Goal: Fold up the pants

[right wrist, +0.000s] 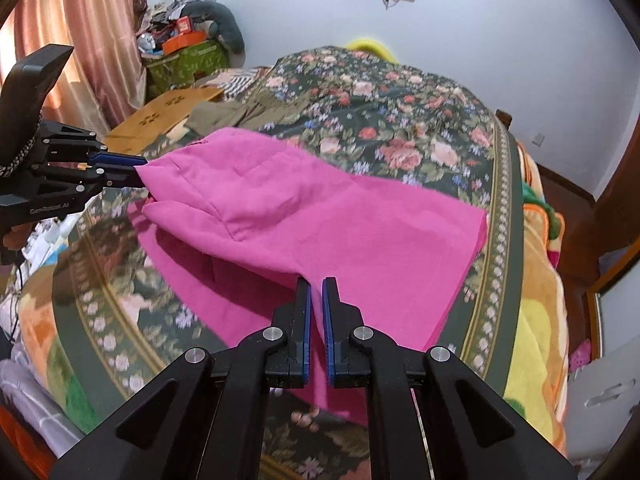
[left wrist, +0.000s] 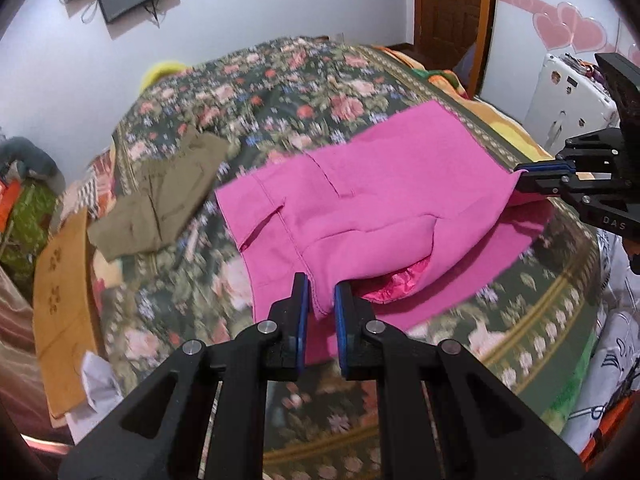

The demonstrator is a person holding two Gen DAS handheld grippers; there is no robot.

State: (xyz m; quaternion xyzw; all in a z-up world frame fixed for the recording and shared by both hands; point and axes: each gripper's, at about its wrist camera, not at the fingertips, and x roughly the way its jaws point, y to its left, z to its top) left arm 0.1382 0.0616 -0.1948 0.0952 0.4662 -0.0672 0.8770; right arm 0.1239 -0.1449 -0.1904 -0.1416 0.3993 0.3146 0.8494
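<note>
Both grippers [left wrist: 321, 300] [right wrist: 316, 300] clamp pink pants [left wrist: 380, 184]; orange blanket [right wrist: 536, 280] right-wrist only.

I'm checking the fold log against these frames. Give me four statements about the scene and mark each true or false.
1. Both grippers pinch the pink pants. True: left gripper and right gripper each clamp an edge.
2. The pants lie fully flat. False: the gripped layer is lifted above the layer below.
3. An olive garment lies on the floral bedspread. True.
4. The olive garment touches the pink pants. False: bedspread shows between them.
</note>
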